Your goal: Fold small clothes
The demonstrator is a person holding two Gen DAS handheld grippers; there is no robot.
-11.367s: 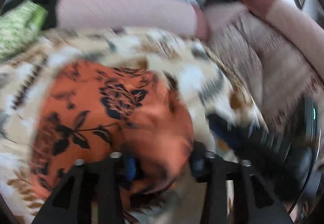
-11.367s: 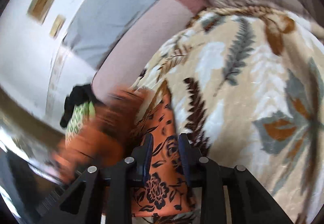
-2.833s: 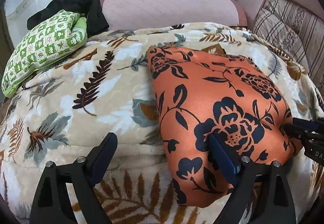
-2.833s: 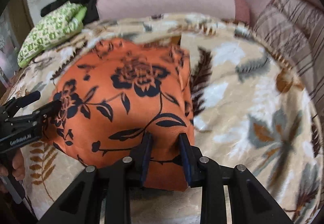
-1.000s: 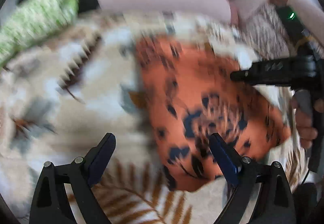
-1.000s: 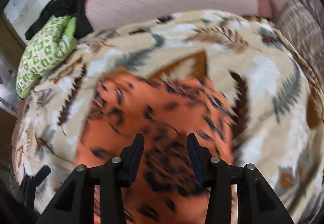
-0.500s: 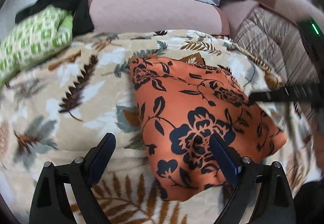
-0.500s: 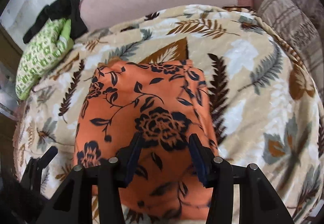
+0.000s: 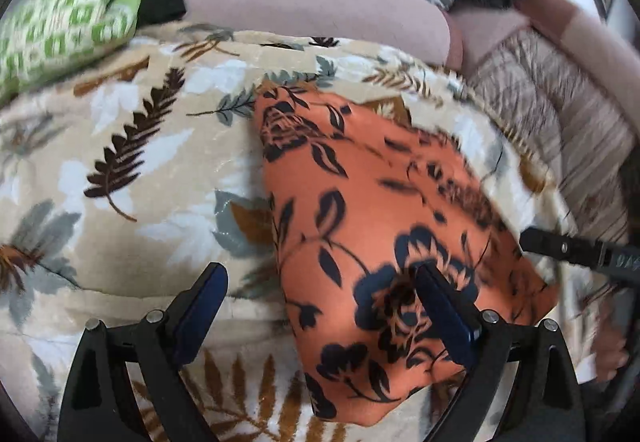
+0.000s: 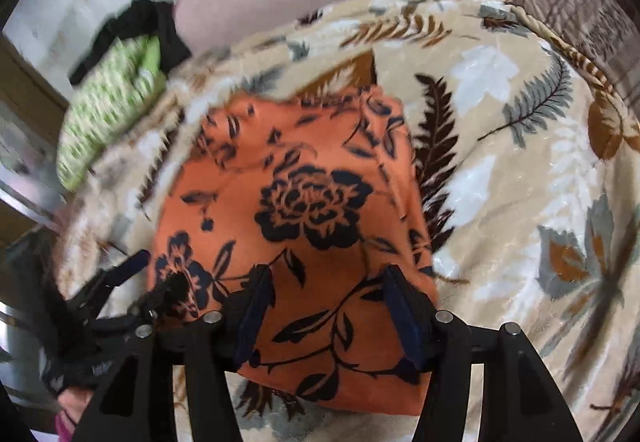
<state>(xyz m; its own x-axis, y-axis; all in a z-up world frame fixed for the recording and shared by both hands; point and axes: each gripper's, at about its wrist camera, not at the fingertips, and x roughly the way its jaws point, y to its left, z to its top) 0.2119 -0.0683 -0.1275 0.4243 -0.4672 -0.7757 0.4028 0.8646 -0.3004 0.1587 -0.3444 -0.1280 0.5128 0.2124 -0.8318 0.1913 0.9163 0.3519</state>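
My right jaws (image 10: 326, 306) stand open and empty over the near edge of the orange flowered garment (image 10: 296, 226). My left jaws (image 9: 320, 306) are spread wider still, one finger over the garment's left side and the other over the blanket (image 9: 132, 146), gripping nothing. The garment lies flat on the leaf-print blanket as a compact rectangle with tidy edges, so I judge a fold has just been laid down and I am between grasps. Whether it needs one more fold I can't say for certain, since motion blur hides how many layers there are. If it does, the next move calls for lowering both jaws onto the near corners, pinching all the layers together and carrying them over to the far edge. Both tools hover low, pointing forward. A green patterned bundle (image 9: 60, 22) sits well apart at the far left.
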